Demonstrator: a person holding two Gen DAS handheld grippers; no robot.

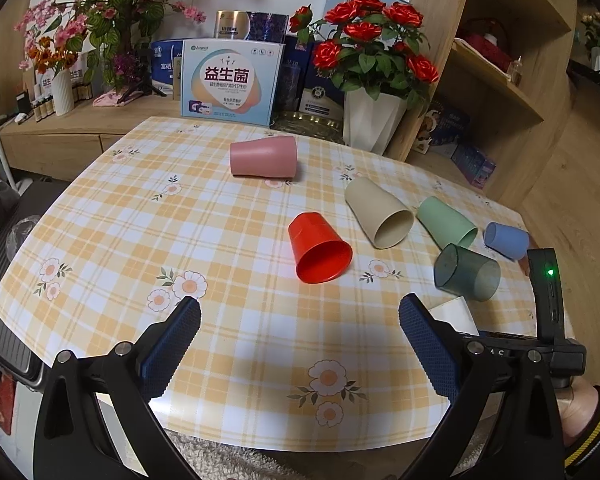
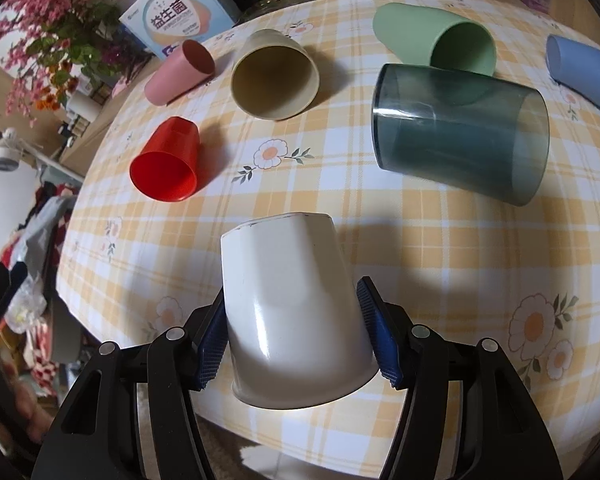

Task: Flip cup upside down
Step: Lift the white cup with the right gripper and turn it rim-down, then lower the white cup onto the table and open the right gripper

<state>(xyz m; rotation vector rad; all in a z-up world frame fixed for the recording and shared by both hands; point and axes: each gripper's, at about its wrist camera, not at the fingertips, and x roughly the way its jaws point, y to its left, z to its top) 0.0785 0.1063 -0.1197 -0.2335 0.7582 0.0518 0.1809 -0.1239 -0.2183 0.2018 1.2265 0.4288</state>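
My right gripper (image 2: 290, 328) is shut on a white cup (image 2: 292, 308), base pointing forward, held over the near edge of the table; a corner of it shows in the left wrist view (image 1: 454, 314). My left gripper (image 1: 300, 312) is open and empty above the checked tablecloth (image 1: 228, 240). Several cups lie on their sides: red (image 1: 319, 248) (image 2: 168, 160), beige (image 1: 378, 213) (image 2: 274, 76), pink (image 1: 264, 157) (image 2: 178, 72), green (image 1: 446, 222) (image 2: 436, 40), smoky clear (image 1: 466, 273) (image 2: 460, 132) and blue (image 1: 506, 240) (image 2: 584, 74).
Boxes (image 1: 230, 80), a red rose pot (image 1: 374, 76) and pink flowers (image 1: 96, 12) stand behind the table on a wooden sideboard. A wooden shelf unit (image 1: 496, 56) rises at the right. Clutter lies on the floor at the left (image 2: 32, 264).
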